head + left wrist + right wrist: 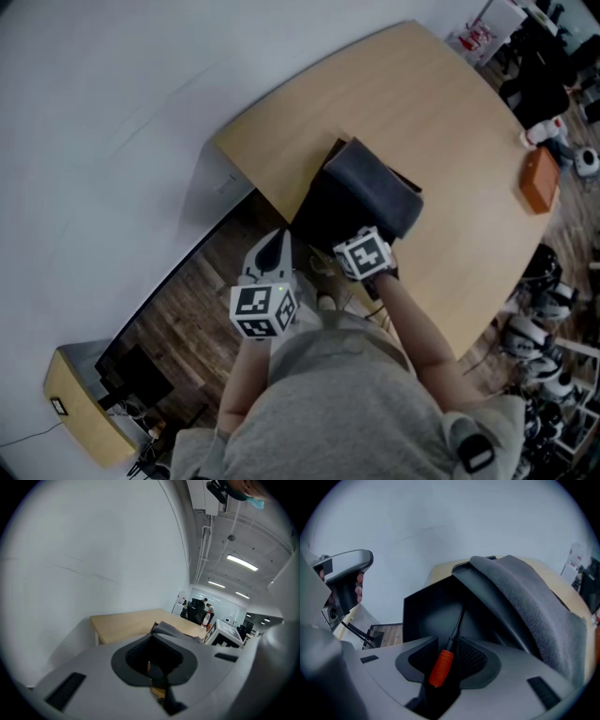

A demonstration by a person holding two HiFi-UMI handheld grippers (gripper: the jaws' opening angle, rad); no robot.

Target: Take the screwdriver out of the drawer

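Screwdriver [440,665], orange-handled, sits in the open black drawer [424,613] between the spread fingers of the right gripper [449,649], not pinched. Left gripper [152,663], just beside the drawer, has its fingers pressed together on nothing. Removal appears not yet done: grasp and lift-out remain. No readable writing or brand shows.

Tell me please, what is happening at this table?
A person holds a gripper in each hand at a wooden table. The right gripper reaches into the dark open drawer, jaws apart around the orange handle of the screwdriver, not gripping it. The left gripper is beside it, empty.
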